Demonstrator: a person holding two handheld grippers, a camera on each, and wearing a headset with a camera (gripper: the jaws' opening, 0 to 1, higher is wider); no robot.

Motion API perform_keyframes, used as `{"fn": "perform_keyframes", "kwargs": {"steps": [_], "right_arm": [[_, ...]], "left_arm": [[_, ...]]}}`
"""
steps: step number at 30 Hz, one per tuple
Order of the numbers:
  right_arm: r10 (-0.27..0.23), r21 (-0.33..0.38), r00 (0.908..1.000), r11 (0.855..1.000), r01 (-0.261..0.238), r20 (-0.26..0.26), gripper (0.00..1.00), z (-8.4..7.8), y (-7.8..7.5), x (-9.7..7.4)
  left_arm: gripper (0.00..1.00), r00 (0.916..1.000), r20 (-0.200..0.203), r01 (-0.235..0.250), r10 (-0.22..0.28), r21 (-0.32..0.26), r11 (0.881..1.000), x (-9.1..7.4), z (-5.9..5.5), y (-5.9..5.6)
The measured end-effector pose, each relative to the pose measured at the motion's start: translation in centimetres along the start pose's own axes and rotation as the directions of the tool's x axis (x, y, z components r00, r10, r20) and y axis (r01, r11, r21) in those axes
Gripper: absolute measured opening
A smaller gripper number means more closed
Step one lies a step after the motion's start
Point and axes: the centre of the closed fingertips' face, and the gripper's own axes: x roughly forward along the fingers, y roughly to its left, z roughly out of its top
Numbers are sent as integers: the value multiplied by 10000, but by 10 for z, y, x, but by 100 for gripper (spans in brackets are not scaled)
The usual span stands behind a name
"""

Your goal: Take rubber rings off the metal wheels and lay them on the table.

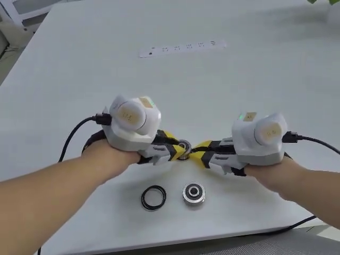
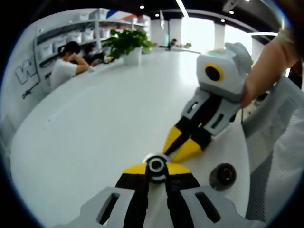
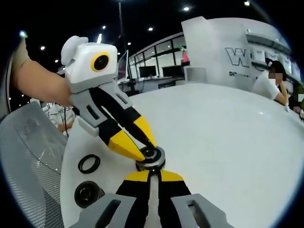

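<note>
Both tools meet nose to nose over the white tabletop (image 1: 106, 69). The left tongs (image 1: 172, 151) are clamped on the small silver metal wheel (image 1: 184, 147), a yellow tip on either side of it. The right tongs (image 1: 201, 151) come in from the opposite side, tips drawn together right against the wheel's rim. Whether they have a pinch of rubber, I cannot tell.

That wheel looks hard, smooth and likely to slip for its size, so a clamp across its sides is the safe hold. The rubber on it should be soft and stretchy. It is best caught at the outer edge and rolled off over the rim, and it may snap back or flick away.

Just behind the tongs, on the person's side, lies a loose black rubber ring (image 1: 143, 198) with a second small metal wheel (image 1: 194, 193) beside it. Both sit near the tabletop's front edge, so room is tight there. Beyond the tongs the surface runs wide and bare up to a white power strip (image 1: 183, 48), well apart, leaving plenty of space to lay a ring.
</note>
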Motion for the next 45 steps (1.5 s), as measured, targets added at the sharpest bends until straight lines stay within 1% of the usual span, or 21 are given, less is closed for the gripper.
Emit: {"fn": "perform_keyframes", "kwargs": {"steps": [6, 10, 12, 13, 15, 19, 20, 21, 22, 25, 26, 27, 29, 35, 45], "right_arm": [[-206, 10, 9997, 9998, 206, -88, 0, 0, -2, 1], [-252, 284, 9996, 9993, 255, -121, 0, 0, -3, 0], [-274, 724, 9996, 9970, 276, -38, 0, 0, -4, 0], [-276, 1212, 9996, 9923, 263, 84, 0, 0, -4, 0], [-327, 1699, 9991, 9851, 275, 282, 0, 1, -6, -2], [-404, 2131, 9983, 9766, 305, 424, 0, 3, -8, -5], [-494, 2344, 9971, 9715, 343, 587, 0, 5, -10, -6], [-690, 2442, 9952, 9684, 502, 690, 0, 7, -13, -7], [-534, 2717, 9955, 9619, 302, 783, 0, 9, -11, -7], [-497, 2647, 9957, 9639, 275, 777, 0, 10, -10, -8], [-459, 2744, 9951, 9614, 201, 880, 0, 13, -9, -8], [-490, 2838, 9947, 9587, 213, 907, 0, 13, -9, -8], [-365, 2909, 9949, 9567, 75, 944, 0, 14, -7, -9], [-323, 2885, 9954, 9575, 50, 901, 0, 16, 0, -10], [-215, 2957, 9959, 9553, -53, 876, 0, 18, 4, -11]], "left_arm": [[14, 9999, -15, -108, 108, 10, 9999, 0, 0, -1], [13, 9998, -56, -207, 208, 170, 9996, 0, -1, -2], [13, 9996, -71, -259, 261, 237, 9994, 0, -1, -2], [13, 9996, -75, -277, 279, 251, 9993, 0, -1, -2], [13, 9995, -88, -293, 296, 306, 9991, 0, -1, -2], [12, 9994, -172, -309, 317, 434, 9986, 0, -1, -4], [12, 9993, -177, -318, 326, 449, 9985, 0, -1, -4], [12, 9993, -180, -307, 316, 453, 9985, 0, -1, -5], [12, 9993, -186, -321, 330, 473, 9984, 0, -1, -5], [12, 9991, -235, -347, 360, 520, 9980, 0, -1, -6], [12, 9990, -240, -355, 368, 527, 9980, 0, -1, -6], [12, 9990, -246, -367, 381, 538, 9979, 0, -1, -6], [12, 9989, -250, -374, 388, 530, 9979, 0, -1, -6], [12, 9990, -263, -354, 368, 540, 9979, 0, -1, -6], [12, 9988, -320, -339, 358, 571, 9978, 0, -2, -7]]}}
